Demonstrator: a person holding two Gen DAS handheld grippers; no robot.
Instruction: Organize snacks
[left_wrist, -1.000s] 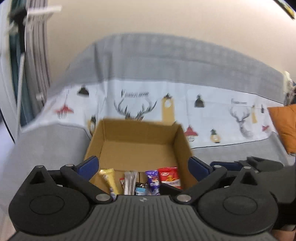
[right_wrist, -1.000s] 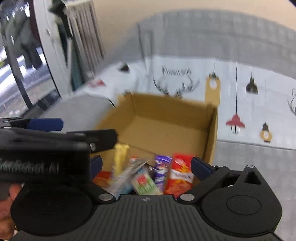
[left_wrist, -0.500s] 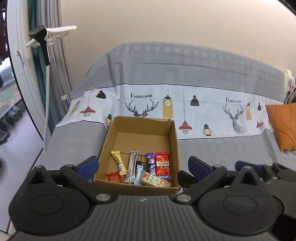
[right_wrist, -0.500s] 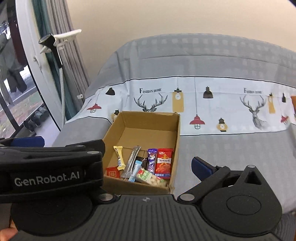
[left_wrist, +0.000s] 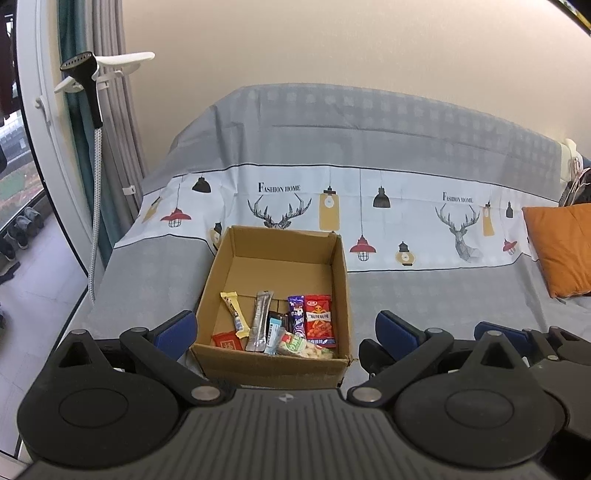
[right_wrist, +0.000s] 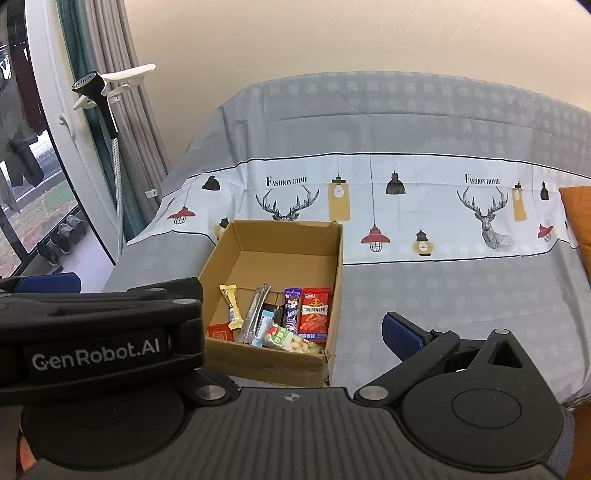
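Left wrist view. Left gripper (left_wrist: 284, 328): fingers spread wide, nothing held. Cardboard box (left_wrist: 274, 365): open-topped, on the grey patterned bed cover (left_wrist: 424, 295), directly ahead between the two blue fingertips. Contents, lined along the box's near wall: red square packet (left_wrist: 226, 340), yellow bar (left_wrist: 232, 308), silver stick (left_wrist: 260, 319), purple wrapper (left_wrist: 297, 315), red snack bag (left_wrist: 320, 320), green nut bag (left_wrist: 301, 345) lying across the front. Orange cushion (left_wrist: 557, 247): far beyond the right fingertip.

Right wrist view. Right gripper (right_wrist: 295, 334): fingers parted, empty; its left finger is hidden behind the left gripper's body. Same box sits ahead, nearer the left finger, snacks inside it.
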